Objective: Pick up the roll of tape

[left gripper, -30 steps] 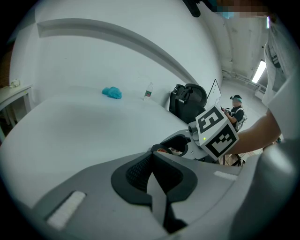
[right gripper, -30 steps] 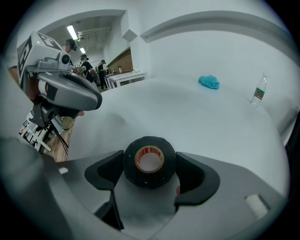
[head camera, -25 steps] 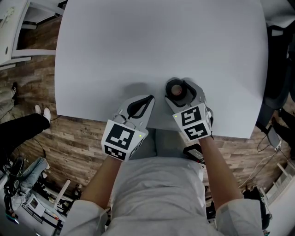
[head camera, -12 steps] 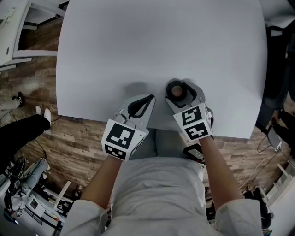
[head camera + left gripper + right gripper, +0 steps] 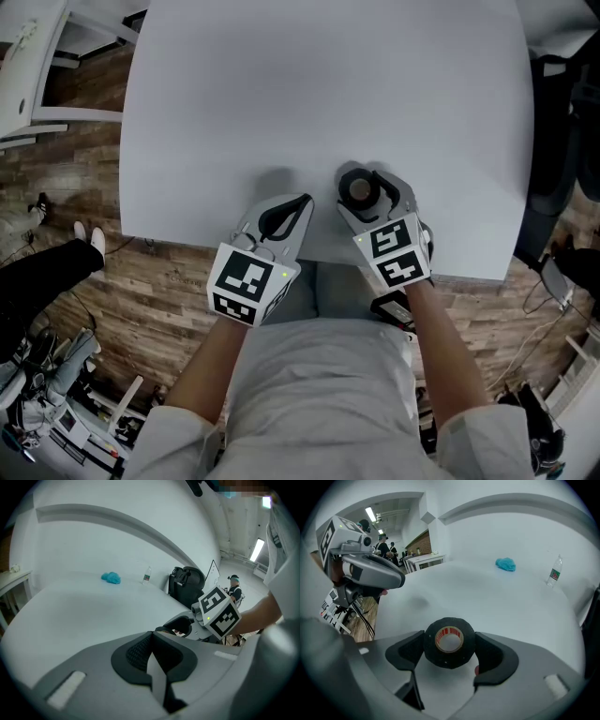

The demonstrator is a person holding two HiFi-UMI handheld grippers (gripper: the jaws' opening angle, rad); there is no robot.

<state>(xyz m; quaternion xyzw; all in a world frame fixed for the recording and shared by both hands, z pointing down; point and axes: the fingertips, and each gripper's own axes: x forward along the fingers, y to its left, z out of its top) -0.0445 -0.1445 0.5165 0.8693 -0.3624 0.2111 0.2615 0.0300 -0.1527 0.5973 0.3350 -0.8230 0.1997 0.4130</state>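
Note:
A black roll of tape (image 5: 449, 642) with a red-and-white core sits gripped between the black pads of my right gripper (image 5: 450, 656), its hole facing the camera. In the head view the tape roll (image 5: 357, 188) shows at the tips of my right gripper (image 5: 366, 192), over the near part of the white table (image 5: 328, 103). My left gripper (image 5: 281, 217) rests just left of it near the table's front edge. Its pads (image 5: 136, 651) meet with nothing between them, so the left gripper (image 5: 151, 654) is shut and holds nothing.
A crumpled blue cloth (image 5: 505, 564) and a small clear bottle (image 5: 553, 577) stand at the table's far side. A dark chair or bag (image 5: 185, 584) is beyond the right edge. Wooden floor, a white desk (image 5: 23, 66) at left, and bystanders' feet surround the table.
Almost nothing differs; the head view has shifted slightly, and both grippers hold their places with the tape still in the right one.

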